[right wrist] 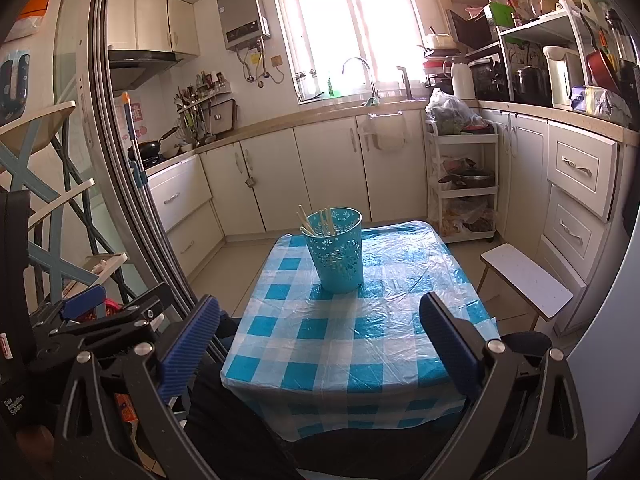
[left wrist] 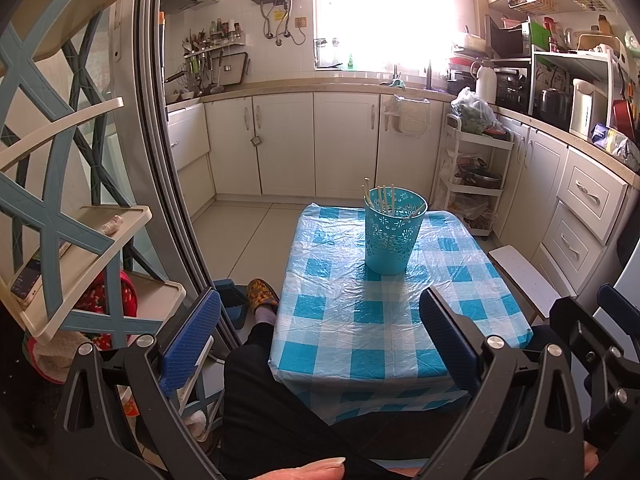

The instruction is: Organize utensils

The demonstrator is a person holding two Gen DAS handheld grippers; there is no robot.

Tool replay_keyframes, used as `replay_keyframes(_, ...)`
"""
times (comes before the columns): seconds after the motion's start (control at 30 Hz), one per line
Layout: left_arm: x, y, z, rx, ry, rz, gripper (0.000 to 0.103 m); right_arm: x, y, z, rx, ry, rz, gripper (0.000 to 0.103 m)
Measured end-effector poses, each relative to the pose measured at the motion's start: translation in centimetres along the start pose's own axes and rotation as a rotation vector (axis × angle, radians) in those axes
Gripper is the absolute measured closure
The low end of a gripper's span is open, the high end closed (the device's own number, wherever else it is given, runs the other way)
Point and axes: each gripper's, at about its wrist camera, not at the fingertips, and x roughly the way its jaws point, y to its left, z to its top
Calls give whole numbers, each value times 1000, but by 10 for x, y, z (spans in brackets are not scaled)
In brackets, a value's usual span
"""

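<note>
Nearest, the left gripper [left wrist: 320, 328] and right gripper [right wrist: 320, 328] hang with fingers spread wide — nothing held. Beyond them, on the blue-checked surface [right wrist: 360, 344], stands the teal perforated cup [right wrist: 338, 250] toward its far end, chopsticks [right wrist: 316, 218] upright inside.

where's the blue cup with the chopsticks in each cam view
Left wrist view: the blue cup stands right of centre, on the far half of the checked tablecloth, chopsticks poking out.
Right wrist view: the blue cup stands just right of centre, near the far end of the checked tablecloth.
Shared landmark: the white stool to the right of the table.
</note>
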Motion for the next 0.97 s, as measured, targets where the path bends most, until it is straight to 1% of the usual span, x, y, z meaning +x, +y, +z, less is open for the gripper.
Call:
replay_keyframes(0.4, 0, 3, -4, -2, 8, -2, 7, 0, 0, 0, -1, 1, 0, 7)
replay_keyframes(0.47, -4, 4, -7, -4, -17, 9, 7, 0, 0, 0, -2, 2, 1, 7)
replay_keyframes(0.53, -9, 6, -7, -16, -51, 4, 7, 0, 0, -1, -2, 2, 1, 7)
replay_keyframes(0.6, -11, 7, -8, -12, -63, 10, 7, 0, 0, 0, -3, 1, 1, 7)
replay_keyframes(0.77, -6, 3, -5, 1, -29, -23, 7, -1, -3, -4, -4, -9, -1, 7)
replay_keyframes(0.97, -4, 1, -3, 2, -25, -31, 7, -2, -3, -2, -4, -12, -3, 7)
